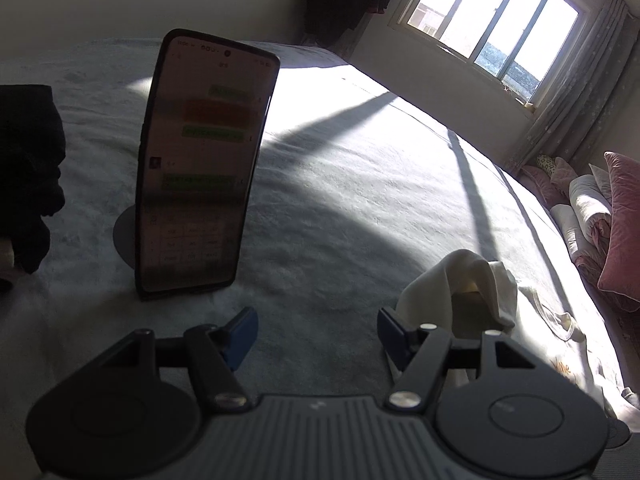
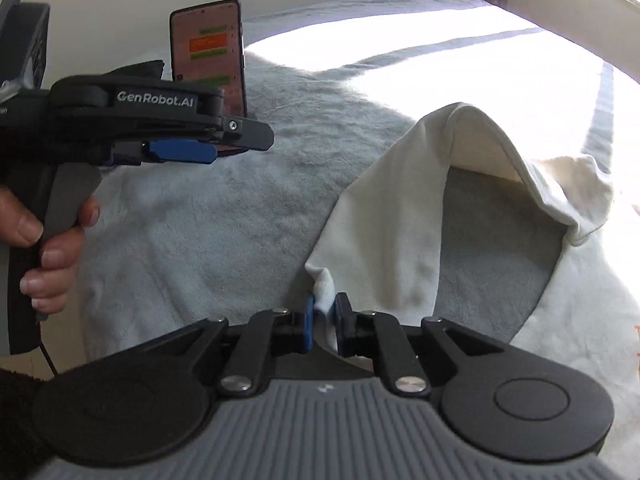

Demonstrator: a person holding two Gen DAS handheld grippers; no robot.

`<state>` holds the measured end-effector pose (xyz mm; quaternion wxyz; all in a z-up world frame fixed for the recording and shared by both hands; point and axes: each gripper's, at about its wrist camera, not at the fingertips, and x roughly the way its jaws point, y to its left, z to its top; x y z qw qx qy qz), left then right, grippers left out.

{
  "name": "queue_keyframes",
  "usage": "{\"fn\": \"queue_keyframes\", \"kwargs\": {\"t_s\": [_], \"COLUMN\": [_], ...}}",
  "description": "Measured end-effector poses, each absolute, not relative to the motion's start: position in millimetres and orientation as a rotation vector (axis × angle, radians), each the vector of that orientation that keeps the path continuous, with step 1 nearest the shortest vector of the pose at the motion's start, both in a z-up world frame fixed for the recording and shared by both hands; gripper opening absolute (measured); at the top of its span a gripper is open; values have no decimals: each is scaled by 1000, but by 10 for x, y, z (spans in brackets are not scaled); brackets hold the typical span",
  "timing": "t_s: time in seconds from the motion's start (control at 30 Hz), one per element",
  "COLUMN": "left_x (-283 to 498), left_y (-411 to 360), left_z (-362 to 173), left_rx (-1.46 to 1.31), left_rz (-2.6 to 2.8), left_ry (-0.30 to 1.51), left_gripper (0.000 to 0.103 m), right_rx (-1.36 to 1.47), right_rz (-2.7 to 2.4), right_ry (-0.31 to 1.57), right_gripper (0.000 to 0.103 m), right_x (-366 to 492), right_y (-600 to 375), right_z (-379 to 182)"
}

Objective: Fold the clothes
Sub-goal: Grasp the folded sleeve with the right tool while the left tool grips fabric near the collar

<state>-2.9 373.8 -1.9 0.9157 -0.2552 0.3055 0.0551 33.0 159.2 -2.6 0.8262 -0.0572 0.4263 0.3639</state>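
Where the cream garment (image 2: 384,216) rises off the bed in a tent-like fold, the right gripper (image 2: 323,322) is clenched on a corner of its near edge, the cloth pinched between the two blue pads (image 2: 309,322)

Item, garment: cream cloth, lifted at the gripped corner, arching up and away from the jaws and falling back to the bedspread at the right; a hollow beneath the arch shows the grey cover through it. Seen from the left wrist view, the same garment (image 1: 456,284) sits just beyond the right-hand finger of the left gripper.

Item, left gripper (image 1: 316,330): jaws released and standing apart, nothing between them, over bare bedspread; held by a hand (image 2: 44,248) on its grey handle in the right wrist view.

Item, surface: pale grey-blue bedspread (image 1: 340,184), soft-textured, crossed by bright sun patches and long bar shadows.

Item, phone (image 1: 204,164): upright on a round stand, screen lit, beyond the left gripper.

Item, dark clothing (image 1: 28,168): heaped at the left edge of the bed.

Item, room: window (image 1: 492,20) with pale curtain, pink pillows (image 1: 620,232) and rolled bedding on the right
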Motion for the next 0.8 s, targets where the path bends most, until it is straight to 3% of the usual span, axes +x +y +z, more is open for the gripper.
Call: {"fn": "queue_keyframes", "kwargs": {"t_s": [0.2, 0.43, 0.6, 0.67, 0.73, 0.77, 0.8], "left_x": [-86, -178, -189, -158, -105, -72, -45], "left_y": [3830, 3636, 3348, 3363, 3408, 3451, 3493], "left_z": [80, 240, 274, 234, 189, 166, 140], "left_rx": [-634, -524, -372, -387, -425, -451, -480], "left_rz": [-66, -364, -355, -326, -283, -251, -220], "left_ry": [517, 448, 439, 450, 470, 478, 483], "left_gripper": [71, 76, 74, 62, 40, 34, 19], "right_rx": [424, 600, 604, 615, 632, 637, 636], "right_rz": [798, 826, 851, 857, 865, 869, 875], "right_ry": [984, 1011, 1030, 1042, 1050, 1049, 1046], "right_gripper": [12, 12, 12, 12, 12, 12, 12], "right_x": [780, 991, 1007, 1010, 1010, 1013, 1027], "right_y": [1186, 1289, 1443, 1496, 1505, 1513, 1518], "right_z": [292, 574, 605, 569, 548, 549, 551]}}
